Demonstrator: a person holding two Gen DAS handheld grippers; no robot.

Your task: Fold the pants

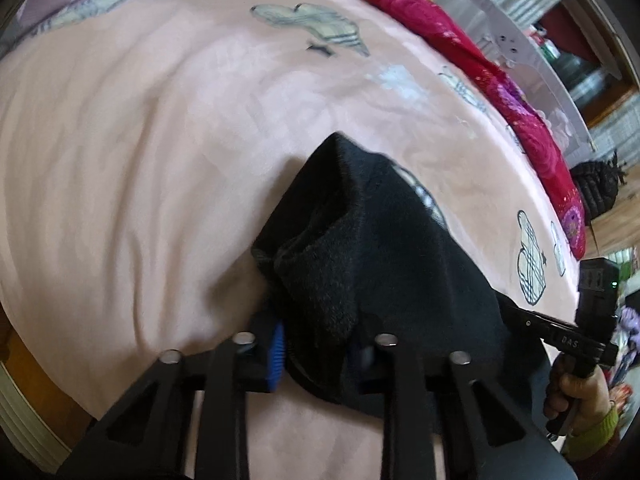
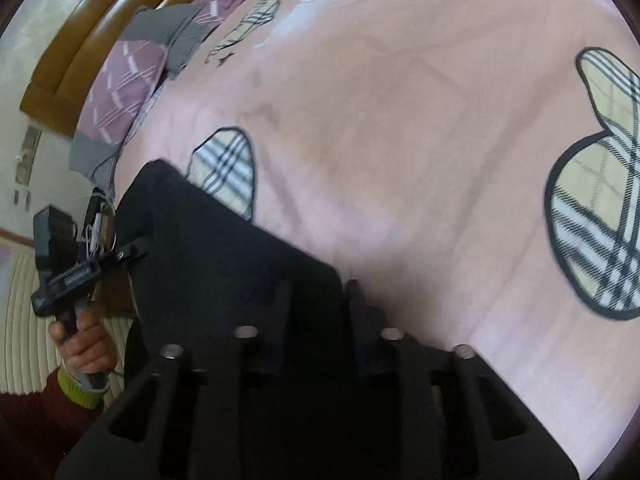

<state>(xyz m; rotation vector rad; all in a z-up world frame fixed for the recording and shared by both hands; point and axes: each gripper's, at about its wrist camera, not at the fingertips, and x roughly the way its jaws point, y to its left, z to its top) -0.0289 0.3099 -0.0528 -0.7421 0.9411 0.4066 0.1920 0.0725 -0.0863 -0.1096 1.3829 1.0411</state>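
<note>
The black pants (image 1: 360,248) lie bunched on a pink bedsheet (image 1: 140,160). In the left wrist view my left gripper (image 1: 320,354) is shut on a thick fold of the fabric, and its blue pad (image 1: 277,354) presses against the cloth. In the right wrist view the pants (image 2: 208,248) stretch as a flat dark panel toward the left. My right gripper (image 2: 318,312) is shut on their near edge, and its fingertips are partly buried in the cloth. Each view shows the other hand-held tool gripping the opposite end of the same edge.
The sheet (image 2: 400,120) carries plaid bear prints (image 2: 600,208). A red floral blanket (image 1: 500,92) runs along the far right side of the bed. A mauve pillow (image 2: 120,84) and a wooden headboard (image 2: 80,40) sit at the left. A person's hand (image 2: 86,344) holds the other tool.
</note>
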